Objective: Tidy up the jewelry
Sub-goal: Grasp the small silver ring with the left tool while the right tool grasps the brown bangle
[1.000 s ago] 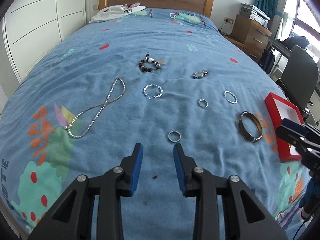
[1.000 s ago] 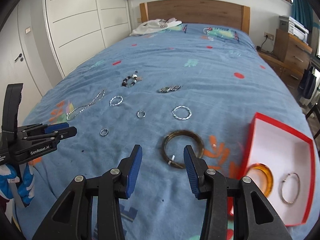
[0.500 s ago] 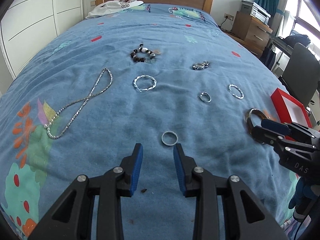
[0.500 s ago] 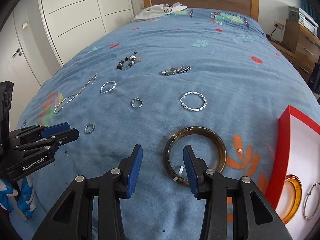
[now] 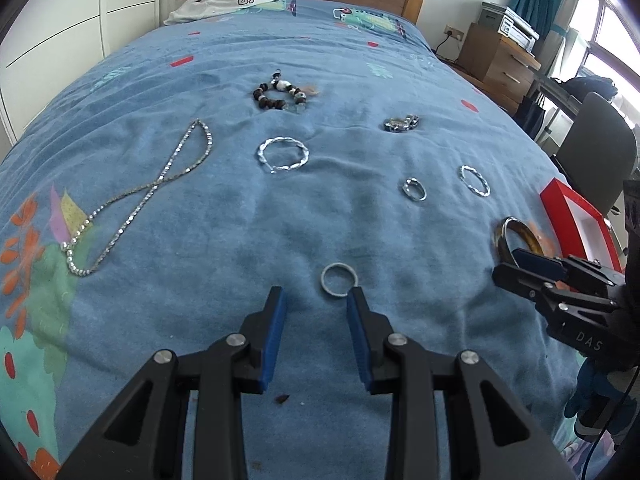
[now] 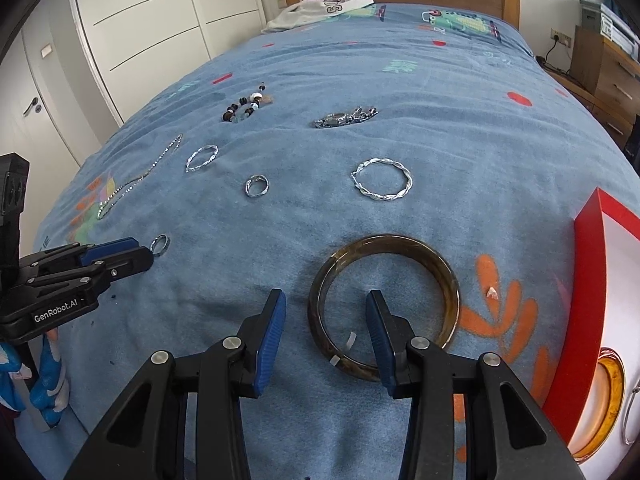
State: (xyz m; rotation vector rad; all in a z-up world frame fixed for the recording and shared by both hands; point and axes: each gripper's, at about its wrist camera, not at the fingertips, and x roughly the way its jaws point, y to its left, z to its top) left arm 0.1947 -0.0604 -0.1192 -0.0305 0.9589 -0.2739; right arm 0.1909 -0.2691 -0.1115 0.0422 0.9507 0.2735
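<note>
The red-rimmed white tray (image 6: 588, 240) is cut off; only the right view shows its amber bangle (image 6: 610, 396). Right gripper (image 6: 326, 312), jaws apart, straddles the dark tortoiseshell bangle's (image 6: 384, 304) rim. Left gripper (image 5: 316, 304), jaws apart, stands just short of the small silver ring (image 5: 339, 280).

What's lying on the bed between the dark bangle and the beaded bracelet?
In the right wrist view, a small silver ring lies between the dark bangle and the beaded bracelet; otherwise bare blue bedspread.

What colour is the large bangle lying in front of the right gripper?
Dark mottled brown, like tortoiseshell: the bangle, best seen in the right wrist view.
</note>
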